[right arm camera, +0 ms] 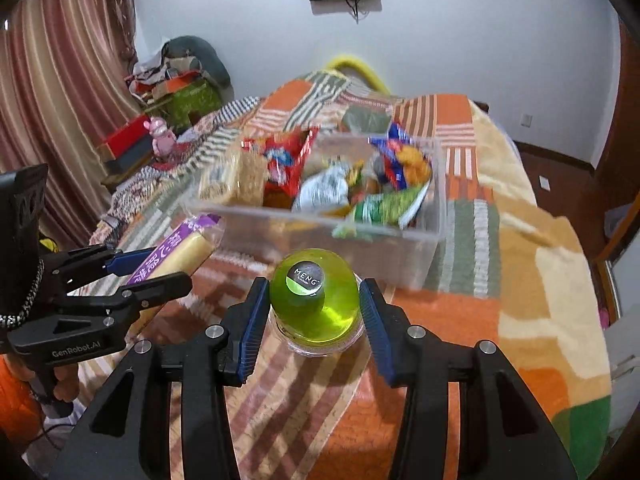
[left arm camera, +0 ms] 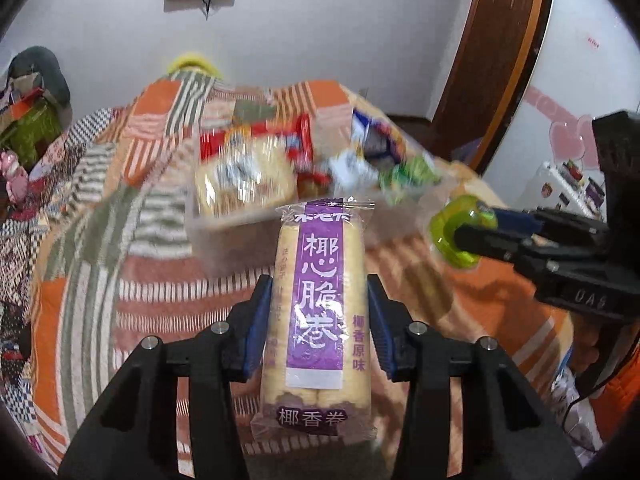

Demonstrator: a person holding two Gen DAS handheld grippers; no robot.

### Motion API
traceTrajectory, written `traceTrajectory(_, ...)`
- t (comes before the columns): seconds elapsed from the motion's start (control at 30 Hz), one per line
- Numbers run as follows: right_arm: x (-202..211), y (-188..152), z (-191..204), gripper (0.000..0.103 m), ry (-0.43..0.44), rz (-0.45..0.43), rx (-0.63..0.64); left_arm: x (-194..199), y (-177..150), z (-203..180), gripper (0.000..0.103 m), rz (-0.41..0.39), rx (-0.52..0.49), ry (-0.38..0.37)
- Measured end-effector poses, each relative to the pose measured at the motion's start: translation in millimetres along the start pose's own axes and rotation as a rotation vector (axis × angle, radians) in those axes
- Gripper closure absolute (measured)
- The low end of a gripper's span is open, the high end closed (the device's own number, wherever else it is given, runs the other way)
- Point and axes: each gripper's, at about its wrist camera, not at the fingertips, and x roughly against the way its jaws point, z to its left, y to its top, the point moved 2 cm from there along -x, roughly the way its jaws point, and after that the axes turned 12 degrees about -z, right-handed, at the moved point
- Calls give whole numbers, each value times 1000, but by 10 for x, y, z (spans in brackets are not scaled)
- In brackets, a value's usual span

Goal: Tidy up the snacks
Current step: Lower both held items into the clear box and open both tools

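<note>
The roll pack [left arm camera: 318, 312], a long clear-film packet with a purple label, is held in the left claw [left arm camera: 319, 316] with the blue pads pressed against its two long sides at about mid-length; its far end juts past the fingertips toward the bin [right arm camera: 438, 200], and its near end reaches back between the claw arms. It is judged to be light, the film slick, and the wafer rolls inside brittle, so a gentle squeeze across the middle is thought best, and a hard pinch could crush them. The bin, a clear box already holding mixed snack bags, sits on the bed [right arm camera: 520, 280] ahead of both claws, and the pack's tip is seen near its front wall. To the right, the jelly cup [right arm camera: 316, 304], green and domed in a clear plastic tub, is grasped by the right claw [right arm camera: 312, 312] across its widest part, lid end pointing forward. It is judged heavier for its size, rigid but smooth and rounded, so slipping is the likelier fault. The cup is held above the blanket, just short of the bin's front wall.
</note>
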Motion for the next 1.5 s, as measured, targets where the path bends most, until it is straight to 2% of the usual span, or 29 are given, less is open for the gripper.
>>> traceTrajectory(0.27,-66,275,-59,60,-19,-72,3,-85,496,-100,58,-97,-17,-17)
traceTrajectory(0.53,-231,462,-236,60,-50,-94,-13,-333,781,-132,58,-132,-29,-5)
traceTrajectory(0.9,-554,528,-341,60,-63,-63,-23,-817,1008,-65,58,-116,-9,5)
traceTrajectory(1.03,-610,491,-361,60,-61,-51,-31,-975,985,-12,57,-89,8,53)
traceTrajectory(1.1,-585,506,-355,59,-61,-58,-28,-1009,963,18,50,-82,24,66)
traceTrajectory(1.27,-449,549,-314,57,-62,-78,0,-911,957,28,49,-90,37,39)
traceTrajectory(1.5,-68,637,-284,57,-62,-132,-10,-372,1002,-45,49,-171,5,51)
